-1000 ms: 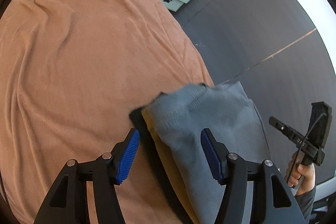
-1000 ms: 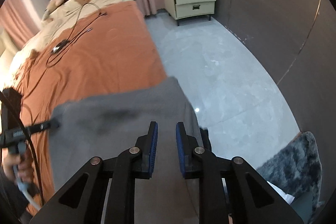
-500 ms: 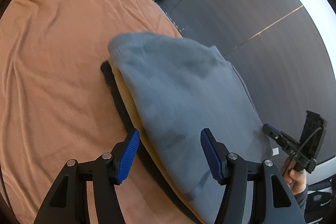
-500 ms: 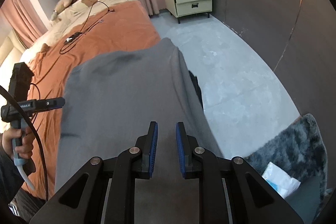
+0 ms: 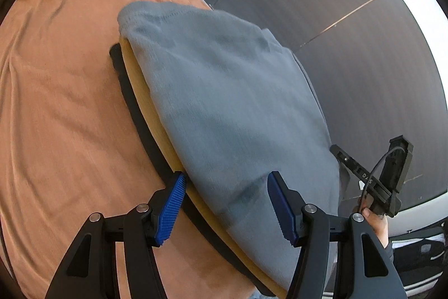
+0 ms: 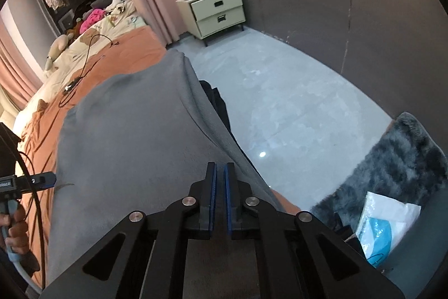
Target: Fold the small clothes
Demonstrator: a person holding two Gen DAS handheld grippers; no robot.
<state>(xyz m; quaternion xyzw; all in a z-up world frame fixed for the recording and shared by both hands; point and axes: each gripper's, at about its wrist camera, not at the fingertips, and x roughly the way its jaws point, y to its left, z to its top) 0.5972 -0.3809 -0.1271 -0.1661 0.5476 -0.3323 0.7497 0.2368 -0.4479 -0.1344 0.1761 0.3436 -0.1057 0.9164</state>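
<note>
A grey garment [image 5: 229,91] lies spread over a tan layer [image 5: 145,105] and a black layer [image 5: 131,100] at the right edge of the orange bed cover [image 5: 64,91]. My left gripper [image 5: 226,187] hovers open above the garment's near end, one blue pad on each side of it, pressing nothing. In the right wrist view the same garment [image 6: 134,136] fills the middle. My right gripper [image 6: 219,173] is over its right edge, jaws closing to a sliver, and no cloth shows between the pads. Each view shows the other gripper at the garment's side, right [image 5: 369,181] and left [image 6: 42,181].
The bed drops to a grey floor [image 6: 280,91] on the right. A cream nightstand [image 6: 215,13] stands against the far wall. Black cables [image 6: 84,66] lie further up the bed. A dark fluffy rug [image 6: 392,173] with a plastic packet [image 6: 389,217] lies on the floor.
Both grippers moved along the bed edge, and the garment went from bunched to spread flat over the stack. The right gripper's jaws narrowed. The left jaws kept their width.
</note>
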